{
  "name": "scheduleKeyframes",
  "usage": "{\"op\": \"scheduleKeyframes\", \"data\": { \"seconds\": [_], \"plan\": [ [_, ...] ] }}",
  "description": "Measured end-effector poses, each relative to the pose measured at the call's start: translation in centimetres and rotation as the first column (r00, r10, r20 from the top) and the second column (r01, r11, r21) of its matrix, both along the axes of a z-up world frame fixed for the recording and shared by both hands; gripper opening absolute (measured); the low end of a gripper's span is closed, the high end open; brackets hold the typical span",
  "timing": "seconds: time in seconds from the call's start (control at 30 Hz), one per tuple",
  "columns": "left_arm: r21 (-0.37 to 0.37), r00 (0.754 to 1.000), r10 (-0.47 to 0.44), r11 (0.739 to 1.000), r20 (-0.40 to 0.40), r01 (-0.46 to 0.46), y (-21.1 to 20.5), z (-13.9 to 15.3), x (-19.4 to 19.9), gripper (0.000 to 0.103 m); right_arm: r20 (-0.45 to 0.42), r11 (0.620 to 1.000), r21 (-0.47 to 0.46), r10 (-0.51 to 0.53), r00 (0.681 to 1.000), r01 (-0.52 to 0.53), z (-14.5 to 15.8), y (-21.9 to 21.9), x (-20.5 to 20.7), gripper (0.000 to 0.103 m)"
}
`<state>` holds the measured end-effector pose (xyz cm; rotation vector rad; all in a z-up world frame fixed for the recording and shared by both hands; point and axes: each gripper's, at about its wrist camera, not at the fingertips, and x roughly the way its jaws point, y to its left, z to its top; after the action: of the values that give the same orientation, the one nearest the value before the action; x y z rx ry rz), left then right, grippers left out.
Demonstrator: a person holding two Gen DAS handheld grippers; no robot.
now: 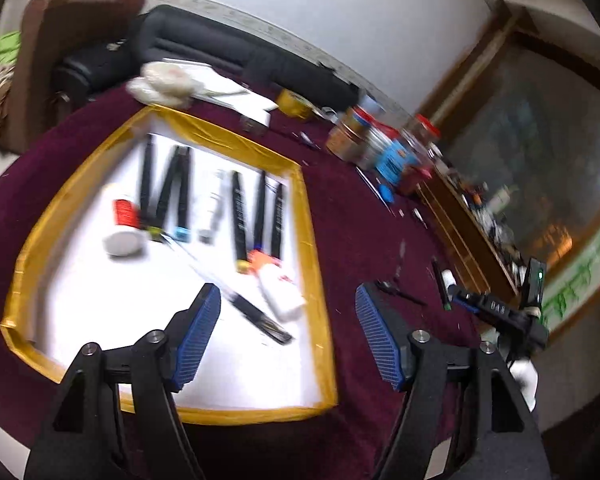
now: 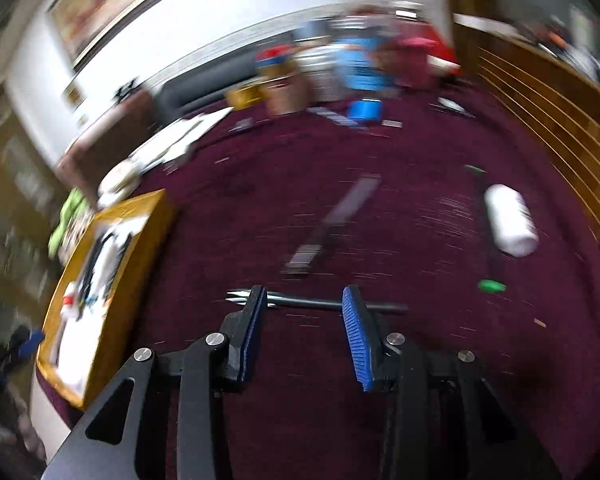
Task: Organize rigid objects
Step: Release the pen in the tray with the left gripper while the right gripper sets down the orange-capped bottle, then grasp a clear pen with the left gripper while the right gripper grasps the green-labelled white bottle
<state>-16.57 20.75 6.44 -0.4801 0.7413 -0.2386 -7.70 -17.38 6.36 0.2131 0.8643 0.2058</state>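
left gripper hangs spread and empty over the yellow-edged tray of markers; right gripper stands part-open over a fork, jaws not touching it

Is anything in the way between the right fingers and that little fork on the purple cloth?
Nothing visible. The fork lies flat on the cloth just beyond the open right gripper, no object between them.
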Motion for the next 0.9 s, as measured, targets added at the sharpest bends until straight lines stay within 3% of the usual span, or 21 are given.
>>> {"op": "scheduleKeyframes", "data": {
  "seconds": [0.17,0.37,0.6,0.9],
  "plan": [
    [-0.003,0.991,-0.115,0.993,-0.062,0.115,-4.2,-0.5,0.9,0.072,-0.006,0.986,0.040,-0.160,0.987,0.160,-0.7,-7.4,-1.0,0.035],
    [0.035,0.968,-0.222,0.973,-0.116,0.228,-9.4,-1.3,1.5,0.072,-0.008,0.960,0.053,-0.275,0.961,0.276,-1.5,-12.8,-0.7,0.036],
    [0.103,0.946,-0.269,0.952,-0.180,0.290,-14.0,-1.5,2.5,0.072,0.009,0.941,0.036,-0.337,0.942,0.336,-2.2,-15.5,1.2,0.036],
    [0.229,0.933,-0.331,0.906,-0.143,0.357,-19.6,0.6,6.3,0.072,-0.010,0.928,0.042,-0.369,0.929,0.369,-3.8,-16.5,6.0,0.036]
  ]
}}
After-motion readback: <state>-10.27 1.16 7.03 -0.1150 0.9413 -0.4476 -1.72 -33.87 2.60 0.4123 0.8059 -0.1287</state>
